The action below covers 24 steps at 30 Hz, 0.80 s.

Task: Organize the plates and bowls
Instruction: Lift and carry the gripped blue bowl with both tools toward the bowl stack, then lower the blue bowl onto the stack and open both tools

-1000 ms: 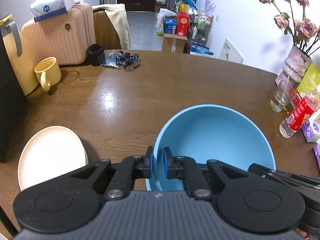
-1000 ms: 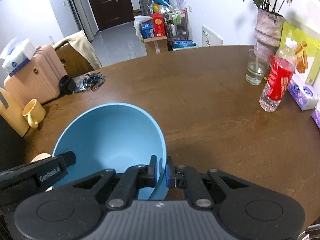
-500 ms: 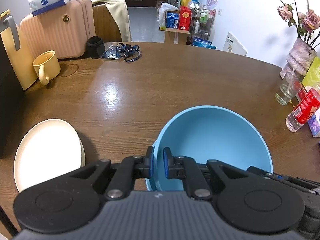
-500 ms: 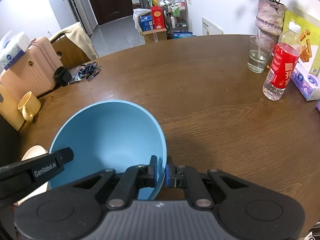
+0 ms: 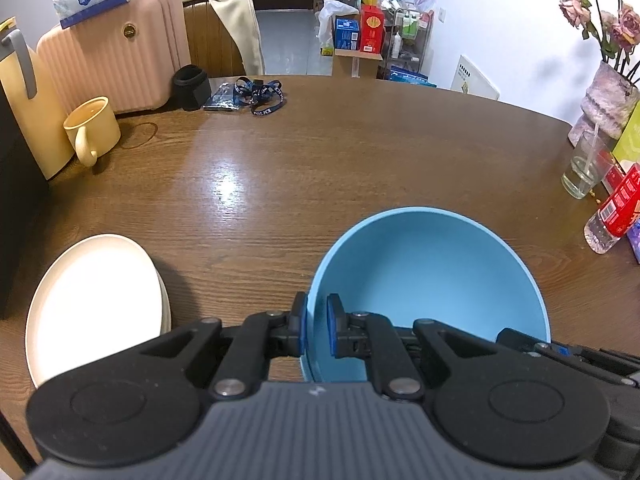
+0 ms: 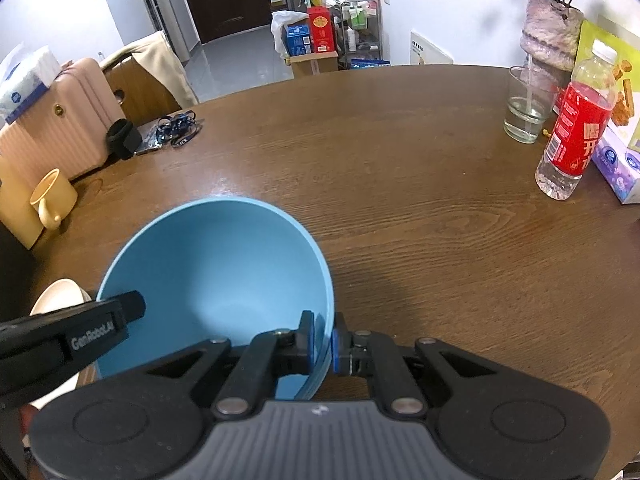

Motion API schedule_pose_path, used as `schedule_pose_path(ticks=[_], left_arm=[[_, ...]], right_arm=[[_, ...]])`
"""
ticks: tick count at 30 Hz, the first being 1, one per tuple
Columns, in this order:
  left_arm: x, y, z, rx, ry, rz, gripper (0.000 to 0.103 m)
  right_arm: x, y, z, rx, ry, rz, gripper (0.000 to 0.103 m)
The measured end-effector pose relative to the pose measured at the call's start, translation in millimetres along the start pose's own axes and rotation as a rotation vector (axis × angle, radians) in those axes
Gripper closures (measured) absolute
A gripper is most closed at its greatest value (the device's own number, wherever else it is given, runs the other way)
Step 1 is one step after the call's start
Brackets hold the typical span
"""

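Note:
A large blue bowl (image 5: 432, 276) (image 6: 216, 276) hangs over the brown wooden table (image 5: 320, 168), gripped from both sides. My left gripper (image 5: 316, 328) is shut on the bowl's left rim, one pad inside and one outside. On the opposite rim my right gripper (image 6: 322, 340) is shut the same way. In the right wrist view the left gripper's black body (image 6: 72, 336) crosses the lower left. A stack of cream plates (image 5: 96, 304) (image 6: 60, 296) lies on the table to the left of the bowl.
A yellow mug (image 5: 92, 128), a pink suitcase (image 5: 116, 52) and a blue lanyard (image 5: 256, 94) sit at the far left. At the right stand a water glass (image 6: 526, 106), a red-labelled bottle (image 6: 576, 128), a flower vase (image 6: 550, 36) and boxes.
Both grippers have sunk a little toward the table with the blue bowl still held between them. The plates and the far objects look slightly lower and closer.

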<state>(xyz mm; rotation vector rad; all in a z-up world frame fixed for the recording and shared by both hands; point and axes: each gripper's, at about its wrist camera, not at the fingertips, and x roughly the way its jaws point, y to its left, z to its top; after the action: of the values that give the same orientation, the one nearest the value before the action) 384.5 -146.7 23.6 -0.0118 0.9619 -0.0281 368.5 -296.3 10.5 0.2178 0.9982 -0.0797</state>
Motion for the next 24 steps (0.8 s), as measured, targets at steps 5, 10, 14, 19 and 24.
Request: schedule_pose_path(ticks=[5, 10, 14, 19, 24], left_arm=[[5.9, -0.5, -2.0, 0.000, 0.008, 0.003, 0.092], [9.1, -2.5, -2.7, 0.005, 0.006, 0.010, 0.092], [9.2, -4.9, -3.6, 0.012, 0.000, 0.012, 0.092], [6.9, -5.6, -5.0, 0.018, -0.014, 0.010, 0.089], [0.7, -5.9, -6.4, 0.023, -0.041, 0.009, 0.047]], right_arm=[[3.2, 1.8, -1.0, -0.005, 0.001, -0.006, 0.095], [6.3, 3.7, -1.5, -0.013, -0.001, -0.016, 0.095], [7.3, 4.6, -1.6, -0.023, -0.005, -0.023, 0.095], [7.8, 4.0, -2.0, -0.027, -0.005, -0.007, 0.088], [4.2, 5.9, -3.1, -0.044, -0.021, -0.013, 0.072]])
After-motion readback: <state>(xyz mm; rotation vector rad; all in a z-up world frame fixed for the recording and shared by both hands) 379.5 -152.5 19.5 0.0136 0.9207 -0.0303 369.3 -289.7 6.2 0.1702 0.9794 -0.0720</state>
